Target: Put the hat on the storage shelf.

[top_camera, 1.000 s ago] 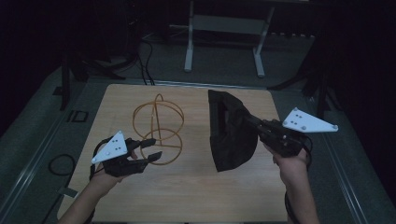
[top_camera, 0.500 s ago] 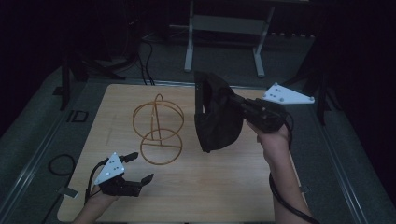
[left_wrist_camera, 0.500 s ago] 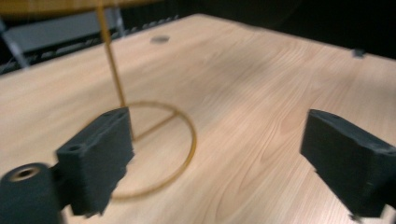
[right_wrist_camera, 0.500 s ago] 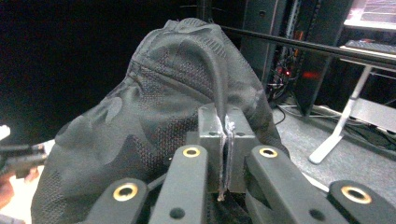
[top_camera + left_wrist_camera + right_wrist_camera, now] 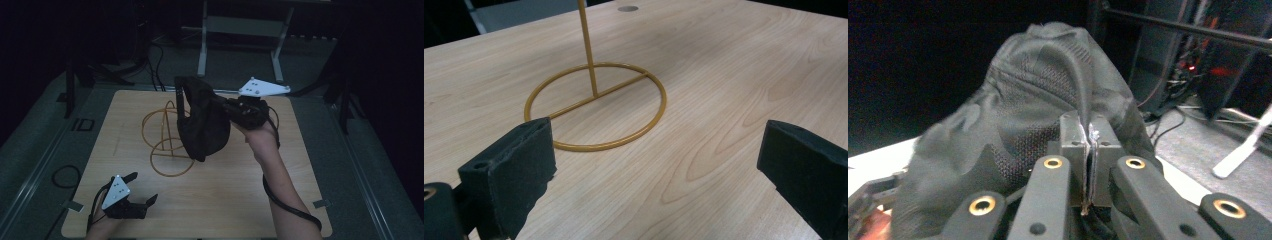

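A: High view? Right hand-held gripper [image 5: 231, 107] lifts a black mesh cap [image 5: 202, 120] above the gold wire stand [image 5: 167, 137] on the worktop [image 5: 300, 150].
B: Left hand-held gripper [image 5: 142, 187], near corner, jaws apart.
A: Left gripper view: spread pads, stand's ring base [image 5: 596, 107] ahead.
B: Right gripper view: jaws pinched on cap fabric [image 5: 1048, 100].

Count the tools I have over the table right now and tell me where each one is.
2. The left tool sits open near the table's front left corner, short of the gold wire stand. The right tool is raised mid-table, clamped on the black cap.
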Demonstrator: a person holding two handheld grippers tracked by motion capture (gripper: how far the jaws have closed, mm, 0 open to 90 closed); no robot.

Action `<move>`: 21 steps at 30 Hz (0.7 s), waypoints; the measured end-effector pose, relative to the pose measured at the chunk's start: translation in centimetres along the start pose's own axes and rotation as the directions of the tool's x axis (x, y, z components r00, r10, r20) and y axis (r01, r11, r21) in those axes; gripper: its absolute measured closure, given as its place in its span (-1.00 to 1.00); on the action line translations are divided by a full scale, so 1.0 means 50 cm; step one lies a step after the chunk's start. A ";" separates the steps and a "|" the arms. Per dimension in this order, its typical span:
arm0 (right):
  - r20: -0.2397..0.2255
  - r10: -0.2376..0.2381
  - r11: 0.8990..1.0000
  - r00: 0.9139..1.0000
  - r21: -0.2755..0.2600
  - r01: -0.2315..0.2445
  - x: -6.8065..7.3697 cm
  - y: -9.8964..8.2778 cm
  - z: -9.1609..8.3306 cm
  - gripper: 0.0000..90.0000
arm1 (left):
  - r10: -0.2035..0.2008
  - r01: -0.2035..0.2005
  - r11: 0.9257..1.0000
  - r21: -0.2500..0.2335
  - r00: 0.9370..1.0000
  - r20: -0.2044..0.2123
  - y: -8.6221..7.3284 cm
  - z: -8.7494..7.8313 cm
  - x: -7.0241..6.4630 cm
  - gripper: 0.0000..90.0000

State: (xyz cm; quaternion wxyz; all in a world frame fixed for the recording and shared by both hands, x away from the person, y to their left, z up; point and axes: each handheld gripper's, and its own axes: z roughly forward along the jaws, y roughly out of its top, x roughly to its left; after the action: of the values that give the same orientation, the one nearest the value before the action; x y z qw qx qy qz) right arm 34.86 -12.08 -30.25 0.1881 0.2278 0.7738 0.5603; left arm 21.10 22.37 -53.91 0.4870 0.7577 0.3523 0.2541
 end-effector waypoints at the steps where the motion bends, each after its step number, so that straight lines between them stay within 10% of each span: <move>1: -0.001 -0.009 1.000 1.000 0.014 0.009 0.004 0.000 0.011 0.95 | -0.005 0.005 1.000 -0.001 1.000 0.001 -0.001 -0.001 0.002 -0.94; 21: -0.116 0.022 0.993 0.993 0.120 -0.008 0.045 -0.002 0.157 0.95 | -0.016 0.016 1.000 -0.004 1.000 -0.011 -0.014 -0.005 0.014 -0.94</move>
State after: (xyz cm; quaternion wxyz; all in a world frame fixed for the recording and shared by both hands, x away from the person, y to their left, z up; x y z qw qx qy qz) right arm 37.29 -4.74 -32.80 0.1240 0.2113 0.8138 0.5269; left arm 21.15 23.27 -54.43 0.4886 0.7525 0.3605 0.2550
